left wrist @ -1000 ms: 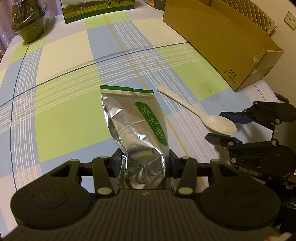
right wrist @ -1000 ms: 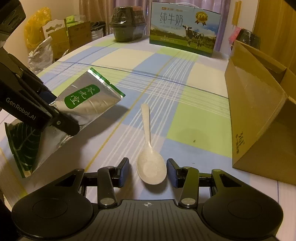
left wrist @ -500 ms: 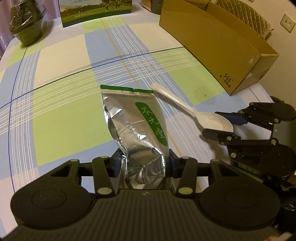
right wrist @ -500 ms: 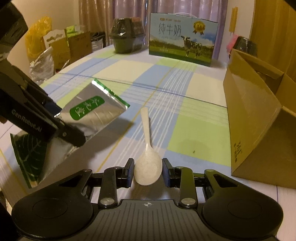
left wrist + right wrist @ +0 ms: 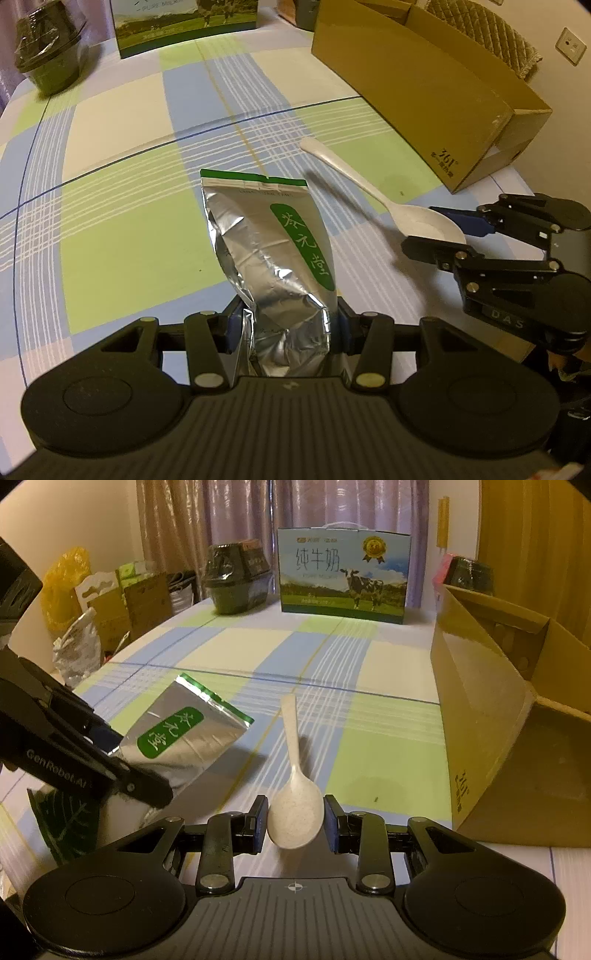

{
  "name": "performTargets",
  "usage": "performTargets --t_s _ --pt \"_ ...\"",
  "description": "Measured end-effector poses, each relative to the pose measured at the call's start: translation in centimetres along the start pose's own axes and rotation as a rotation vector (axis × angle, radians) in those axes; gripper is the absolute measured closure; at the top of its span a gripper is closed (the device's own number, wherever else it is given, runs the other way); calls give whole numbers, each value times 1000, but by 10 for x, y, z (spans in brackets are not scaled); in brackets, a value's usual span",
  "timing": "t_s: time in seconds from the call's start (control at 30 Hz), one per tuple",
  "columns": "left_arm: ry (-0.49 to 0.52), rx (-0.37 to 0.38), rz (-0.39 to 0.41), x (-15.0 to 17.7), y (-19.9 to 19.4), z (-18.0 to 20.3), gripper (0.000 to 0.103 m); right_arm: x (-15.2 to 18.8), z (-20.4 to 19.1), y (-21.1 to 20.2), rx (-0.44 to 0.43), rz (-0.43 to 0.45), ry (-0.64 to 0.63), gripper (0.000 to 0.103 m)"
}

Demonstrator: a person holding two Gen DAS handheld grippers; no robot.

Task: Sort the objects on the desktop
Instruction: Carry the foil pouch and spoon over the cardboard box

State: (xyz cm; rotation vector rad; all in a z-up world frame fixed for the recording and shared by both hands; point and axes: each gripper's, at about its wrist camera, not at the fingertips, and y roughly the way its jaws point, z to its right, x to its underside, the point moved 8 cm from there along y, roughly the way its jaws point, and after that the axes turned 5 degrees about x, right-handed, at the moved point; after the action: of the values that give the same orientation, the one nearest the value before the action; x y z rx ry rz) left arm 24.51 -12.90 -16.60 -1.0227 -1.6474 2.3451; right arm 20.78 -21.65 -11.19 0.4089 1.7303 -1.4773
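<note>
Pouch (image 5: 273, 254) left of spoon (image 5: 373, 192) — box (image 5: 424, 85) to their right, carton (image 5: 343, 579) behind.

My left gripper (image 5: 288, 332) is clamped on the pouch (image 5: 273, 254), holding it clear of the table with its top pointing forward. My right gripper (image 5: 295, 821) sits just to its right, fingers pinching the bowl of the spoon (image 5: 294, 805), handle pointing ahead.

Looks like someone's home: checked tablecloth (image 5: 388, 738), curtains (image 5: 236, 513), milk carton (image 5: 343, 579) (cow on it), bags (image 5: 66, 587) piled by the wall
</note>
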Motion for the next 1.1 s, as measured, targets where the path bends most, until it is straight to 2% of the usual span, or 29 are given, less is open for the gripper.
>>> performTargets --t_s 0.4,0.63,0.9,1.1 --pt "-22 -37 31 -11 -12 3 60 -15 8 -15 30 51 60 74" --pt "-21 -51 60 -25 -33 13 60 -42 9 -37 39 109 76 74" --pt "15 -48 143 -72 -73 45 60 -85 33 -76 74 199 110 74" --pt "61 -24 194 -120 -88 87 60 -108 84 -109 151 256 126 74"
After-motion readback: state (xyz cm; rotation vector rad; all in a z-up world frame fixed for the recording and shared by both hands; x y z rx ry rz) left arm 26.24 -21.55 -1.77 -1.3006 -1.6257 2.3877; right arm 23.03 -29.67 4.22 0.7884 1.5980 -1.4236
